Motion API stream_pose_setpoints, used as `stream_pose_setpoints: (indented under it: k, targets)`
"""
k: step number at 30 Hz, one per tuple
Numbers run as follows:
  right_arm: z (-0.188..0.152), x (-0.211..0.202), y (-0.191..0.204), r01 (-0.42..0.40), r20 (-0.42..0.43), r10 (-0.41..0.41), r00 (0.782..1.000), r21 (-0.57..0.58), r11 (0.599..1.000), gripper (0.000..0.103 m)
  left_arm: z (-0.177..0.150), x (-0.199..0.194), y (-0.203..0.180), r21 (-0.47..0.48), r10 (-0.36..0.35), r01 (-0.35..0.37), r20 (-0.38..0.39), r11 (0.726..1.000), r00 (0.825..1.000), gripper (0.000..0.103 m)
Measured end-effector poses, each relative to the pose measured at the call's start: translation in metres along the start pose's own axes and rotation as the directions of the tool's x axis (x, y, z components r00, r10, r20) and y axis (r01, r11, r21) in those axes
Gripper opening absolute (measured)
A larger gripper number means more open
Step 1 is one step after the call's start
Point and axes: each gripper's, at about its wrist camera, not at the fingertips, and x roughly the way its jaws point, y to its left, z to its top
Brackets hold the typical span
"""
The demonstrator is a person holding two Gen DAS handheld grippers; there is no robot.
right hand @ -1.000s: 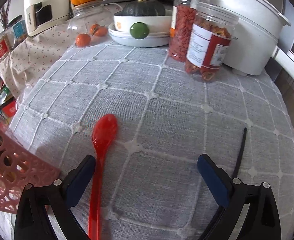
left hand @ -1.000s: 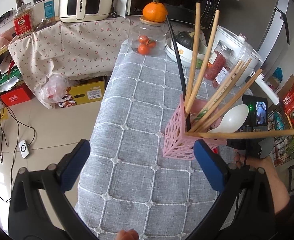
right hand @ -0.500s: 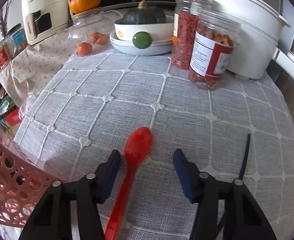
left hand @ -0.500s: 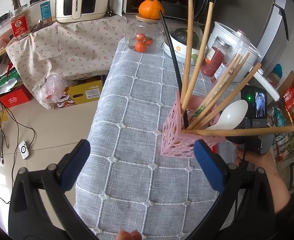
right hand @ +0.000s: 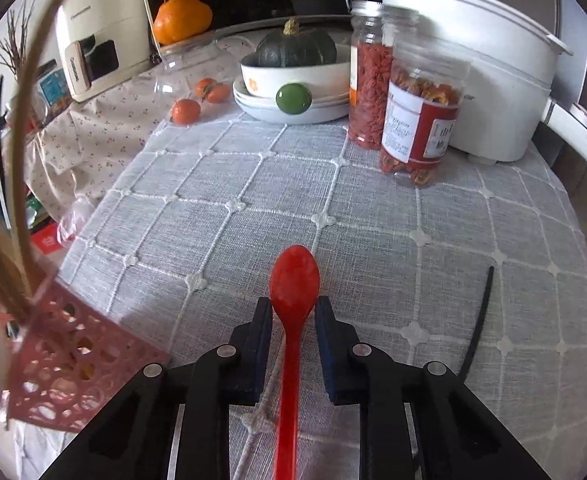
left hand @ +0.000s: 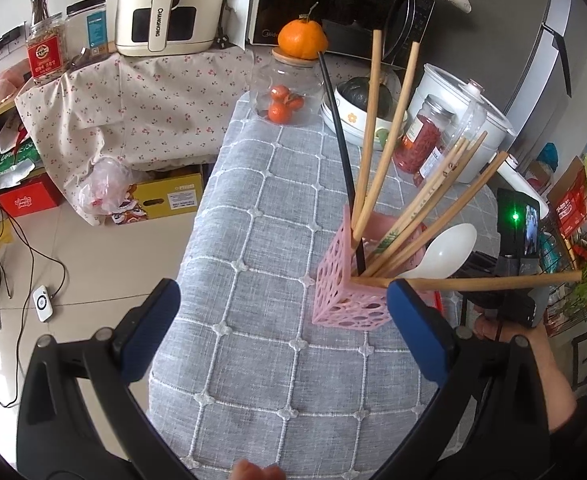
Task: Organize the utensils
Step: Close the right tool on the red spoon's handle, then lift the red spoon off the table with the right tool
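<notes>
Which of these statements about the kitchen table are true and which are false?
1. The red plastic spoon lies between the fingers of the right hand-held gripper, whose jaws are closing. True.
2. The pink perforated plastic holder is empty. False: it holds wooden chopsticks, a black chopstick and a white plastic spoon.
3. A black chopstick lies on the grey checked tablecloth, right of the red spoon. True.
4. The left hand-held gripper grips the pink holder. False: it is open and holds nothing.
5. The dark green squash sits in a white bowl. True.
</notes>
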Motion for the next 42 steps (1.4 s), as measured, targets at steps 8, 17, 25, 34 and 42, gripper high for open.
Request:
stream_pose_setpoints:
  k: [8,17,25,34,42]
  targets:
    - [-0.005,-0.058,-0.014,-0.019,0.074,0.016,0.997,0.035,0.999,0.021,0.002,-0.017,-0.009,0.036,-0.012,0.009,0.074,0.999,0.997,0.102]
    - [-0.022,-0.137,-0.027,-0.028,0.181,0.018,0.983,0.054,0.998,0.005,-0.003,-0.051,-0.037,0.152,-0.063,0.036,0.177,0.988,0.982,0.102]
    - [-0.025,-0.113,-0.041,-0.001,0.098,-0.011,0.995,0.121,0.993,0.059,-0.009,-0.04,-0.042,0.194,-0.039,0.019,0.101,0.981,0.994,0.102]
    - [-0.023,-0.038,-0.033,0.092,-0.036,-0.09,0.995,0.057,0.994,0.059,-0.005,-0.034,-0.033,0.167,-0.057,0.047,0.055,0.985,0.997,0.102]
    - [-0.012,0.002,-0.033,0.14,-0.062,-0.137,0.989,0.056,0.989,0.059,-0.004,-0.03,-0.028,0.154,-0.058,0.052,0.034,0.987,0.998,0.102]
